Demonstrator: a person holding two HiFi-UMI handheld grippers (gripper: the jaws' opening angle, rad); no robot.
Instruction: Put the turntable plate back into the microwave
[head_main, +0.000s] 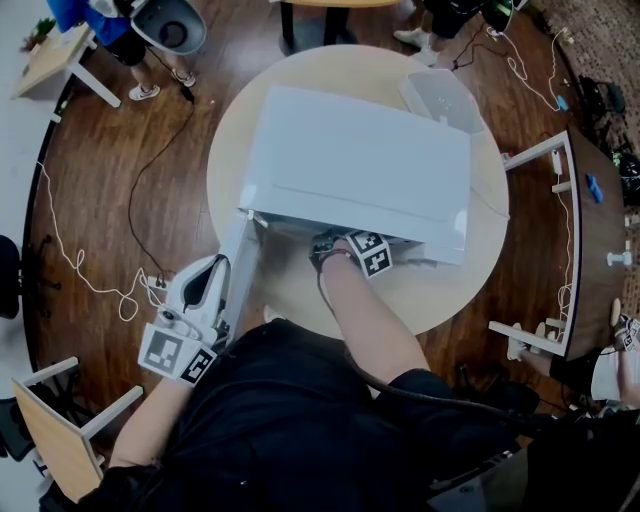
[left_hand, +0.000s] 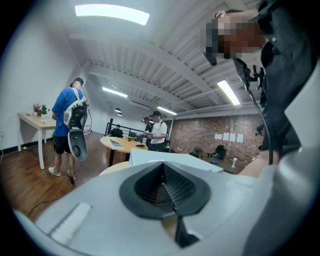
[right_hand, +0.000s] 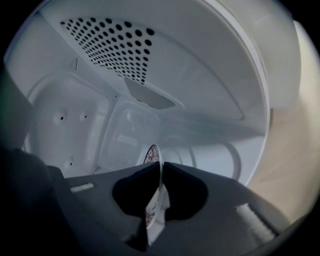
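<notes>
Filling the middle of the round worktop (head_main: 440, 290), the white microwave (head_main: 360, 165) shows only its top in the head view, which hides the cavity beneath. The microwave's door (head_main: 236, 262) stands swung open from the front left corner, its free end out past the worktop's rim. A bare strip of worktop lies open in front of the microwave, on both sides of the person's right forearm.

The turntable plate (right_hand: 152, 156) is inside the microwave's cavity, seen almost edge-on, so only a thin rim and a bit of red print can be made out. Pale cavity wall and floor lie clear ahead of it and to its right.

The right hand-held gripper (right_hand: 161, 167) is at the mouth of the microwave, clenched on the plate's rim. The left hand-held gripper (left_hand: 163, 187) sits beside the door's free end, jaws closed together with nothing visible between them. Whether it touches the door cannot be told.
</notes>
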